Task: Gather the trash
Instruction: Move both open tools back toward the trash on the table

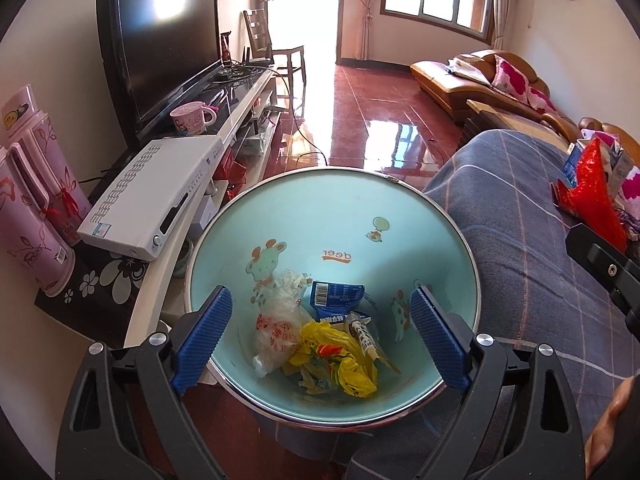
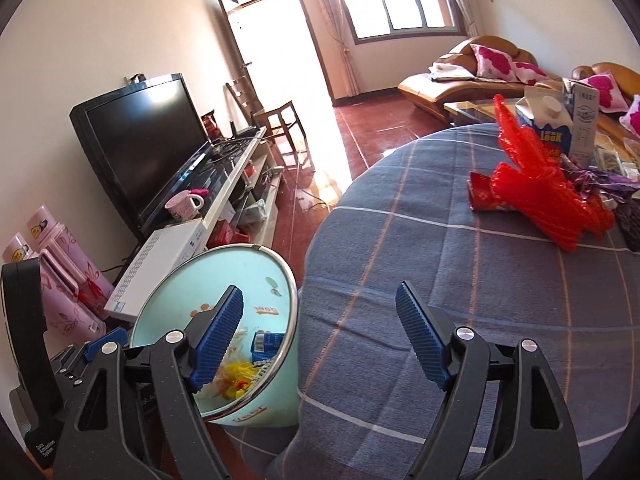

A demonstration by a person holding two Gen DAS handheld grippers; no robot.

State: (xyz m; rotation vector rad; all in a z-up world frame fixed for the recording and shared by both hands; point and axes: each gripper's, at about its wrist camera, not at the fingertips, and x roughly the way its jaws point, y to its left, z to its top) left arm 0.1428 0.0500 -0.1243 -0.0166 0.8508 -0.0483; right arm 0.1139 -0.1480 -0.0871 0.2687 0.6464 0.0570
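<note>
Left wrist view showed the left gripper (image 1: 320, 336) nearest, its blue jaws spread wide and holding nothing, hanging just above the mouth of the light blue trash bin (image 1: 400, 216). In the bottom of the bin lay a yellow wrapper (image 1: 340, 356), a white plastic bag with red print (image 1: 276, 328) and a blue packet with a barcode (image 1: 336, 298). So I judged that one piece was just released and the next piece was not yet taken.

Right wrist view showed the right gripper (image 2: 320, 336) also wide open and empty, over the near edge of the table with the blue checked cloth (image 2: 440, 240). The bin stood on the floor at the left of this table, just beside its edge.

Farther on the table, at the right, the remaining trash waited: a red plastic bag (image 2: 560, 200) lying over a small red box (image 2: 480, 196), behind them a blue and white carton with a cap (image 2: 548, 128) and a tall white carton (image 2: 584, 120), and some purple foil (image 2: 600, 180) at the far right.

To do the step well, I thought the right gripper should go first to the red bag, because it was the nearest piece. It should keep the jaws wide until they are around a thick fold, then close fully, since thin film slips easily. The bag should be lifted clear of the box before it is carried left, so that the box is not dragged off the table. The left gripper should move aside from the bin mouth, so the two do not meet there.
</note>
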